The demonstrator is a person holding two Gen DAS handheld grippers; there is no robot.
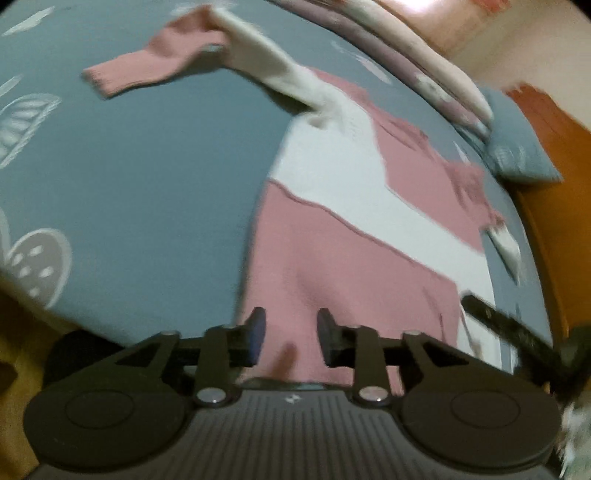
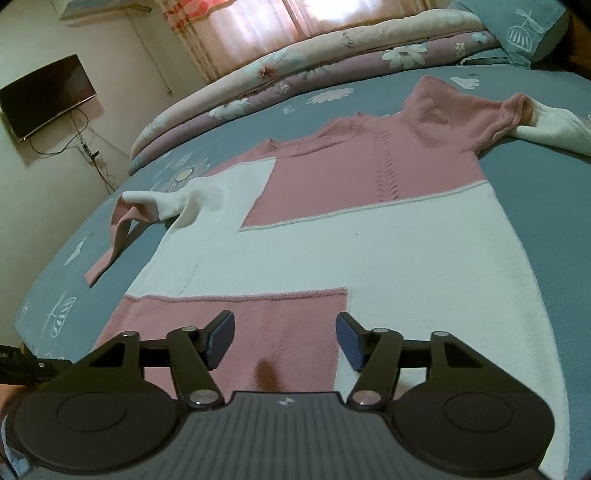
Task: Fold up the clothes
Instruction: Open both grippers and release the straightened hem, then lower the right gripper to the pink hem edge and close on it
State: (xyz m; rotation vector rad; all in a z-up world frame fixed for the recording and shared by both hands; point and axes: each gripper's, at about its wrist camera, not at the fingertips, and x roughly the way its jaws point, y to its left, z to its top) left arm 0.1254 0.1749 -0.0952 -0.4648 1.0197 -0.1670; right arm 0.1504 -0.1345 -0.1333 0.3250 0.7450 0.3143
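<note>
Blue-grey flower-printed bedsheet carries our pink-and-white knitted sweater, spread flat with sleeves thrown outward, ready for folding. We hover our left gripper and right gripper above its hem, jaws parted, pinching nothing, probably positioned to take the lower edge.

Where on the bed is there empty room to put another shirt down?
The pink and white knitted sweater lies spread over the middle of the grey-blue patterned bedsheet. Bare sheet lies beside its body, below the bent pink-cuffed sleeve. The far side is crowded: the rolled floral quilt and a grey-blue pillow line that edge.
</note>
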